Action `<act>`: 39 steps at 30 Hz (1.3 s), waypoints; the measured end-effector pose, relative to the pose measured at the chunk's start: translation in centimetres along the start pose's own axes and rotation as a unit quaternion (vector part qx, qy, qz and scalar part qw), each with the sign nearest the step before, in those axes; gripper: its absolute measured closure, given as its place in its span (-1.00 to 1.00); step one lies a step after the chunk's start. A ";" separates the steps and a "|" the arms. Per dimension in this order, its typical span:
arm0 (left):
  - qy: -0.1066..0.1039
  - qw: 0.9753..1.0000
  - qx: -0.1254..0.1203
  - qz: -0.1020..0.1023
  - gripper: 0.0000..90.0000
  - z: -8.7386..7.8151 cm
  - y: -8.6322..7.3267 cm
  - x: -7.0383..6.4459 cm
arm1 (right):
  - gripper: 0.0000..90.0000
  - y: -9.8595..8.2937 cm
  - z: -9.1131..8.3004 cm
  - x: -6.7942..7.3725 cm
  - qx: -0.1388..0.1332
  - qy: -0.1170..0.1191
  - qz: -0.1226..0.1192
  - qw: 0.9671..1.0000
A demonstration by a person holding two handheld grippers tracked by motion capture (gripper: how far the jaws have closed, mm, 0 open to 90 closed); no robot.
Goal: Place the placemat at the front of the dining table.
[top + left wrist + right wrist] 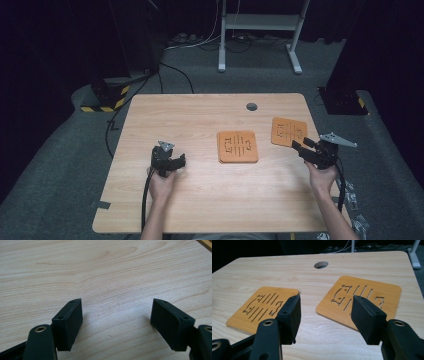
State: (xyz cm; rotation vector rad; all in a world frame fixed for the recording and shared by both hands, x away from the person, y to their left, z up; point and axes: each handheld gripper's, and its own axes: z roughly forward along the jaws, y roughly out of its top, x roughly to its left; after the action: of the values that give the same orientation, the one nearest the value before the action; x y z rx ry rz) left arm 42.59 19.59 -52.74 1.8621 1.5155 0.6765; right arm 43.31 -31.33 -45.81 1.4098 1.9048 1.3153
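Approach step, by the look of it — nothing gripped yet. Right tongs point(305, 146) spread apart, empty, aimed at orange square wooden mat with cut-out slots point(360, 300) just ahead on pale wood-grain counter point(200, 120). Second matching orange mat point(238, 146) between both tongs. Left tongs point(174, 161) spread, empty over bare counter. Next likely needs lowering, closing on mat edge. Mat thickness hard to judge — possibly stacked.

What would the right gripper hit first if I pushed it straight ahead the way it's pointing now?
Most likely the near edge of the right orange mat: the open right gripper points at it, jaws straddling its near corner. Height above the table is unclear.
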 end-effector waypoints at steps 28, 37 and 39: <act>0.000 1.000 0.000 0.000 -0.43 0.0 0.0 0.0 | -0.08 -2.0 -1.7 2.1 0.009 0.042 -0.011 0.999; 0.000 1.000 0.000 0.000 -0.43 0.0 0.0 0.0 | -0.08 -2.8 -2.0 2.5 0.006 0.056 -0.005 0.998; 0.000 1.000 0.000 0.000 -0.43 0.0 0.0 0.0 | -0.08 -2.9 -2.0 2.6 0.004 0.058 -0.004 0.998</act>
State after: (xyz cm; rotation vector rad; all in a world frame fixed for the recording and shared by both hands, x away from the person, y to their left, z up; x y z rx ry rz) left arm 42.59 19.59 -52.74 1.8627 1.5151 0.6767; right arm 39.30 -30.00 -46.89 1.3546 1.9910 1.4146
